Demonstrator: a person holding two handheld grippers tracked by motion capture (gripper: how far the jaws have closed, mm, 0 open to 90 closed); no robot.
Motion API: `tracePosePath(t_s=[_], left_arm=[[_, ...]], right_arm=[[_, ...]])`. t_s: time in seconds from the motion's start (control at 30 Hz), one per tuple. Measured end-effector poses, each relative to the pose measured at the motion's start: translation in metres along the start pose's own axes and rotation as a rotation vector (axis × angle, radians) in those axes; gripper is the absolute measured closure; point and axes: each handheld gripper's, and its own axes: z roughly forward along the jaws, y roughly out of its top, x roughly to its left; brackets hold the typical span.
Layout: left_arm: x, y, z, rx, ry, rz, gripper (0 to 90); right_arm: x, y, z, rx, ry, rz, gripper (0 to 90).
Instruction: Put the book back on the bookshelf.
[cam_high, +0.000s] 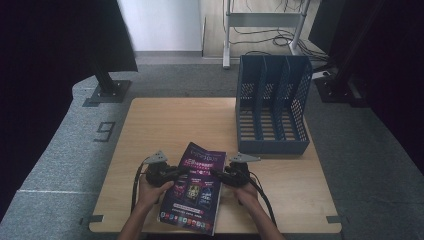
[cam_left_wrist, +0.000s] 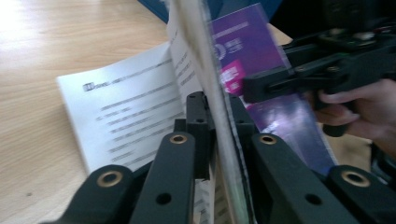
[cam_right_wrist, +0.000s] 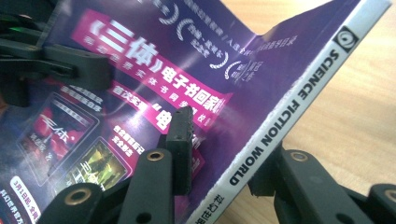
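Note:
A purple magazine (cam_high: 192, 197) lies tilted at the table's near edge between both hands. My left gripper (cam_high: 175, 173) comes in from its left side. In the left gripper view the jaws (cam_left_wrist: 215, 105) press on a thin bundle of cover and pages standing on edge, with a white text page (cam_left_wrist: 126, 112) to the left and the purple cover (cam_left_wrist: 252, 51) to the right. My right gripper (cam_high: 219, 175) holds the spine side. One of its fingers (cam_right_wrist: 180, 135) rests on the cover (cam_right_wrist: 140, 60); the other is under the grey spine (cam_right_wrist: 299, 93) reading SCIENCE FICTION WORLD.
A blue slotted file rack (cam_high: 272, 107) stands at the back right of the wooden table (cam_high: 165, 120). Black stands and cables are on the floor beyond the table. Bare tabletop stretches between the magazine and the rack.

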Motion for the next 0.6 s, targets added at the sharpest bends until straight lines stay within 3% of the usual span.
tracePosePath(t_s=[0.17,0.33,0.6], left_arm=[[0.002,0.0,-0.001,-0.004,0.005,0.012,83.6],[-0.003,0.001,-0.001,-0.02,0.008,0.039,86.2],[-0.013,0.005,-0.007,-0.086,0.007,0.091,85.7]], right_arm=[[0.007,0.005,-0.01,-0.037,-0.002,-0.051,68.3],[0.009,0.008,-0.016,-0.049,-0.006,-0.071,68.7],[0.019,0.016,-0.031,-0.1,-0.034,-0.15,69.2]])
